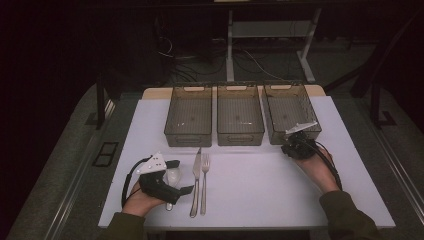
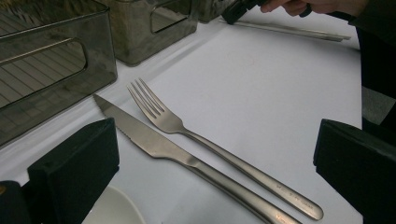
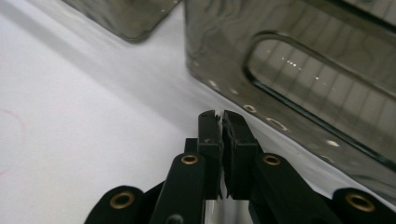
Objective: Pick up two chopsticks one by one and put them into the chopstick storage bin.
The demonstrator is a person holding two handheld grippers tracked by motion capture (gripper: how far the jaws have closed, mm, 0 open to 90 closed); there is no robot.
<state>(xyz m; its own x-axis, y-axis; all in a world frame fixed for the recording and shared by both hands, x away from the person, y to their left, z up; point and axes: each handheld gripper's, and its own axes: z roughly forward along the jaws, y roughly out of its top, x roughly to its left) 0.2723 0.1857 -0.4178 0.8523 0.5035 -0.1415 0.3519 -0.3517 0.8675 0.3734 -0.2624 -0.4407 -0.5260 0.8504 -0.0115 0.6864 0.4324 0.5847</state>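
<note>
Lying side by side on the white table cover (image 1: 260, 185), the knife (image 1: 195, 181) and the fork (image 1: 204, 181) are set with their long axes running from the person's edge toward the three smoky plastic bins (image 1: 240, 120), tips pointing at the bins. The left gripper (image 1: 176, 176) is seen just beside the knife, over a white spoon (image 1: 172, 176), its jaws spread wide and empty; in the left gripper view the knife (image 2: 187, 156) and fork (image 2: 210, 149) are framed between the jaws. The right gripper (image 1: 291, 146) is held well apart from the cutlery, at the front wall of the right-hand bin (image 1: 292, 112), and its jaws are pressed together on nothing. The left hand is judged clearly nearer. Beyond the table, a dark room with desk legs and floor cables is shown.
</note>
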